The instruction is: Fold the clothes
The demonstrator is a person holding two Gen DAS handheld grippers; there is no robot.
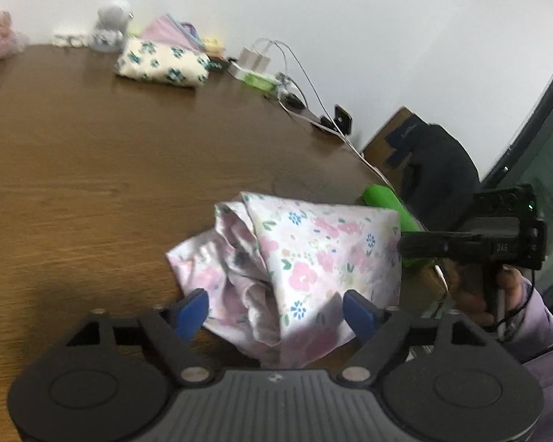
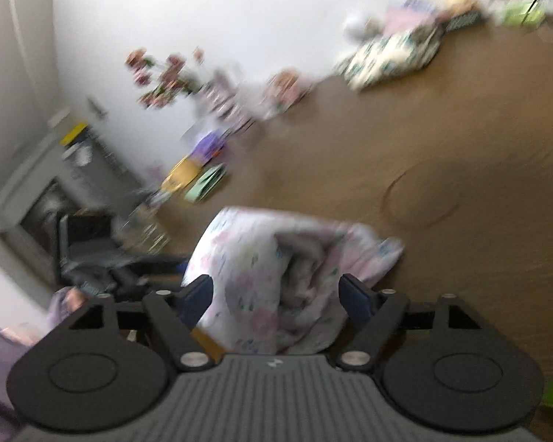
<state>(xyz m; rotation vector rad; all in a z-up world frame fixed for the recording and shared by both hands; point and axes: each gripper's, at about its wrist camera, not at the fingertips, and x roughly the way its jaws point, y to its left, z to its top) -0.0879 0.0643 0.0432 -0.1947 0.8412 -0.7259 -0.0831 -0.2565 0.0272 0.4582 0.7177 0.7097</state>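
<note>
While the floral garment lies crumpled on the brown table near its edge, the left gripper and right gripper are held over it, fingers spread wide, nothing gripped.

- Soft, even indoor light; pale wall bright, no glare.
- Fisheye bending, dark corners.
- Left wrist view slightly soft.
- Right wrist view heavily motion-blurred.

floral garment: 1 | folded floral bundle: 1 | plush toys: 2 | table: 1
</note>
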